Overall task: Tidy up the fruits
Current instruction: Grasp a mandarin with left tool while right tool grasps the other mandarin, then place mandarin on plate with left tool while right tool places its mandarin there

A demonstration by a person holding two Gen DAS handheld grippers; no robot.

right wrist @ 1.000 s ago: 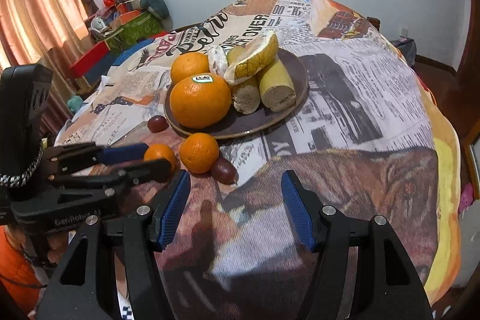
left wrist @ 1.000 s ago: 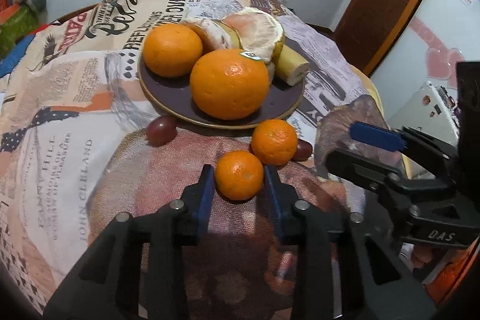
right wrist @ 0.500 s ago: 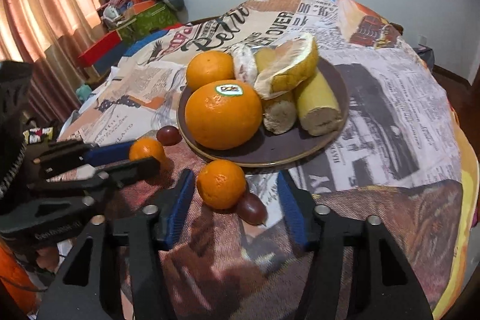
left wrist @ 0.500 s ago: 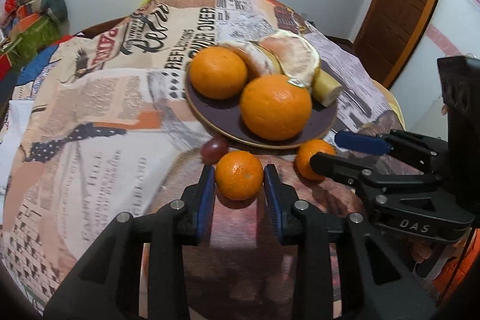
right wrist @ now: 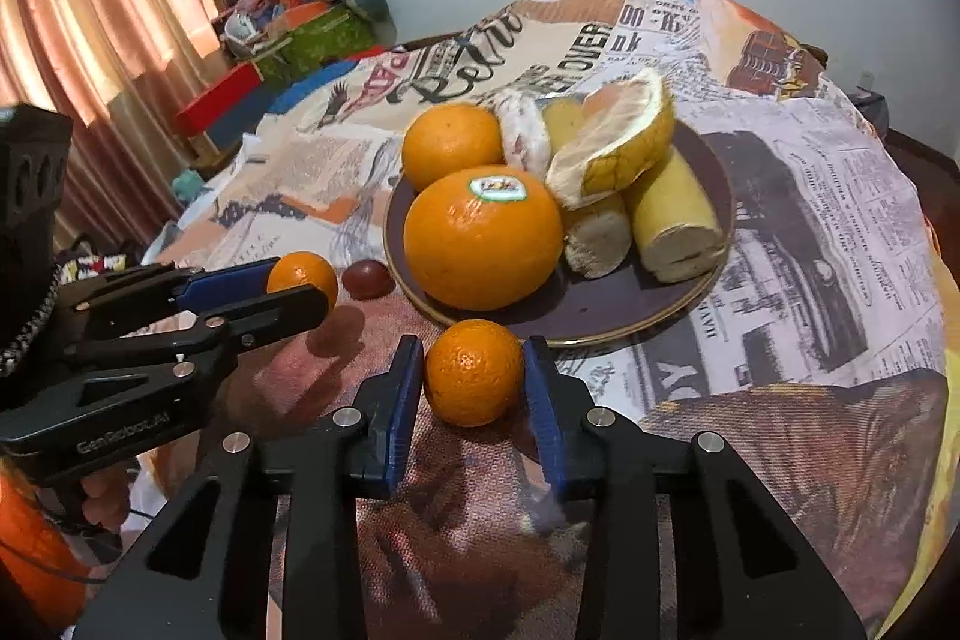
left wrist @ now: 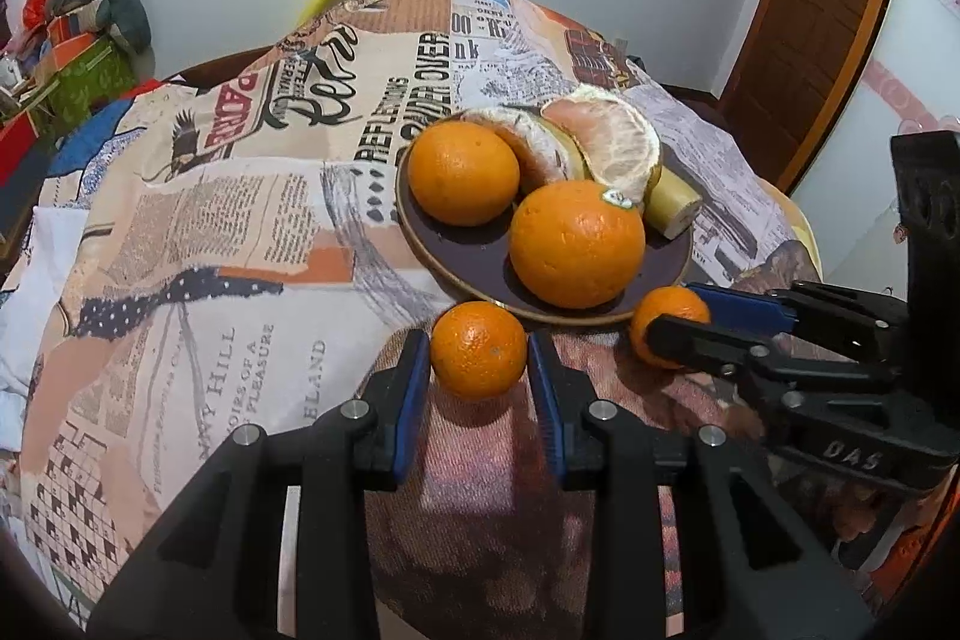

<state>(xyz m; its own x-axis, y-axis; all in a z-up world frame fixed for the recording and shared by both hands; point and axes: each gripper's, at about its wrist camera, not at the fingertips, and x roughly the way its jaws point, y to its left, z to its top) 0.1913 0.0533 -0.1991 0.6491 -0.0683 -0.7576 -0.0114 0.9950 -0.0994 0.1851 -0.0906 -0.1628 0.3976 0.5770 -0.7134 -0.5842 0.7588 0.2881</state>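
Two small tangerines, one clamped in the left gripper (left wrist: 479,355), one in the right gripper (right wrist: 473,373), lifted at the plate's (right wrist: 606,310) near rim, likely for loading.

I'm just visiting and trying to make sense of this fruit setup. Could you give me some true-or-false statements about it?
1. The left gripper has the left mandarin between its fingers, and the right gripper has the right mandarin. True.
2. The stickered orange lies off the plate. False: it sits on the plate.
3. A dark grape lies off the plate. True.
4. The plate holds only oranges. False: banana pieces and a pomelo wedge are there too.
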